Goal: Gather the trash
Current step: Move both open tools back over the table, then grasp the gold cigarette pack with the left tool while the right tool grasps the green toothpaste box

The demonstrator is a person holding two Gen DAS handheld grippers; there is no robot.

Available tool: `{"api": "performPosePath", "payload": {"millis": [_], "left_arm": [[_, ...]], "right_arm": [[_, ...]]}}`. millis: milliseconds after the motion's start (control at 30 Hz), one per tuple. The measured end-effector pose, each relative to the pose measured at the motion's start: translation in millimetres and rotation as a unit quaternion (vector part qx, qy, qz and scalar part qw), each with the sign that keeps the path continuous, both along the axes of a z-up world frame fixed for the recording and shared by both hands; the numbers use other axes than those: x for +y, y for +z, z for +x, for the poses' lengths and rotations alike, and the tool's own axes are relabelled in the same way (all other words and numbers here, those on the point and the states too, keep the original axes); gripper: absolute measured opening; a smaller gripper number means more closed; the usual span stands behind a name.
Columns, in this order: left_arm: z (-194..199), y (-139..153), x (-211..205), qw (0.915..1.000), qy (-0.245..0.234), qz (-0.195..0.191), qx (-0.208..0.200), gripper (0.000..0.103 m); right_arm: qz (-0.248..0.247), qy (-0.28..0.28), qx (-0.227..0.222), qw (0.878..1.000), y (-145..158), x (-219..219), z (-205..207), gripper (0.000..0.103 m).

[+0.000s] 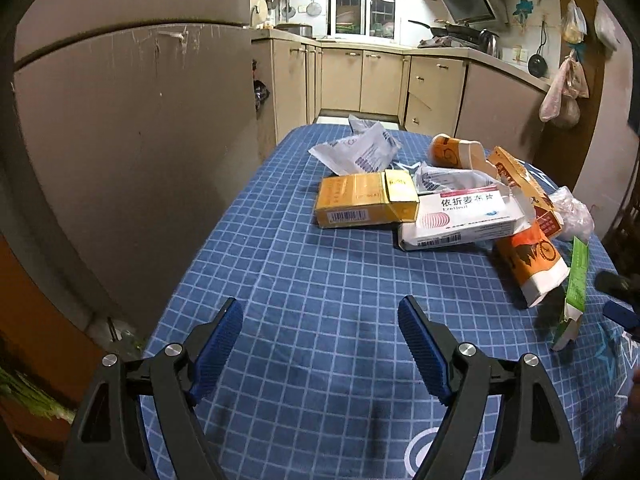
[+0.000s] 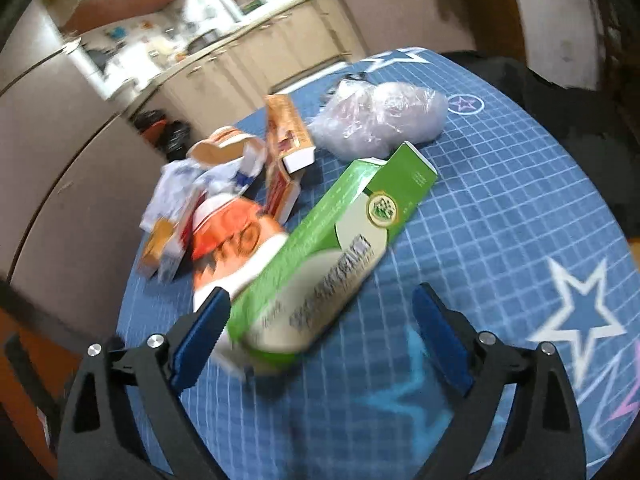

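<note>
Left gripper (image 1: 320,342), ribbed blue fingers (image 1: 218,346) spread wide over bare blue grid-printed tabletop (image 1: 320,280); right gripper (image 2: 320,326) parted around a long green cardboard box (image 2: 320,256), lying blurred between them; crumpled cartons (image 1: 368,200) and clear plastic bag (image 2: 380,120) piled beyond.

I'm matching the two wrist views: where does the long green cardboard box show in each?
Left wrist view: the long green cardboard box is at the far right edge, seen edge-on, tilted.
Right wrist view: it fills the centre, blurred, between the open fingers of the right hand-held gripper.
Shared landmark: the orange-and-white paper cup beside it.
</note>
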State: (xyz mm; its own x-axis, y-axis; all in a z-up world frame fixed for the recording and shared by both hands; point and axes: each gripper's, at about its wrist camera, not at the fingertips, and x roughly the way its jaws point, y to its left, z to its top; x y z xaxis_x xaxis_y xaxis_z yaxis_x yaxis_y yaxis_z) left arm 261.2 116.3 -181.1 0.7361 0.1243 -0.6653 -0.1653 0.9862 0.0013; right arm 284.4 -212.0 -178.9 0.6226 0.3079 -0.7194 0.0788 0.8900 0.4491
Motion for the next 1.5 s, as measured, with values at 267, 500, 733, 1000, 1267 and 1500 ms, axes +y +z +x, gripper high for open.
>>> {"api": "performPosePath", "payload": {"millis": [267, 500, 733, 1000, 1267, 1500], "left_arm": [[5, -9, 7, 0.9998, -0.001, -0.016, 0.008, 0.081], [14, -7, 7, 0.9993, -0.014, -0.034, 0.003, 0.081], [52, 24, -6, 0.9956, -0.09, -0.01, -0.023, 0.09], [168, 38, 36, 0.9797, -0.199, 0.015, 0.02, 0.091], [234, -10, 12, 0.9752, -0.193, 0.015, 0.107, 0.079], [128, -12, 5, 0.9541, -0.257, -0.031, 0.15, 0.067]], "right_arm": [[-0.115, 0.031, -0.009, 0.993, -6, 42, 8, 0.091], [-0.147, 0.064, -0.009, 0.987, -2, 18, -13, 0.056], [-0.153, 0.079, -0.009, 0.985, -2, -12, -29, 0.038], [-0.13, 0.095, -0.019, 0.987, -4, -21, -38, 0.037], [-0.123, 0.099, -0.022, 0.987, -4, -23, -43, 0.037], [-0.113, 0.108, -0.029, 0.987, -5, -30, -50, 0.037]]}}
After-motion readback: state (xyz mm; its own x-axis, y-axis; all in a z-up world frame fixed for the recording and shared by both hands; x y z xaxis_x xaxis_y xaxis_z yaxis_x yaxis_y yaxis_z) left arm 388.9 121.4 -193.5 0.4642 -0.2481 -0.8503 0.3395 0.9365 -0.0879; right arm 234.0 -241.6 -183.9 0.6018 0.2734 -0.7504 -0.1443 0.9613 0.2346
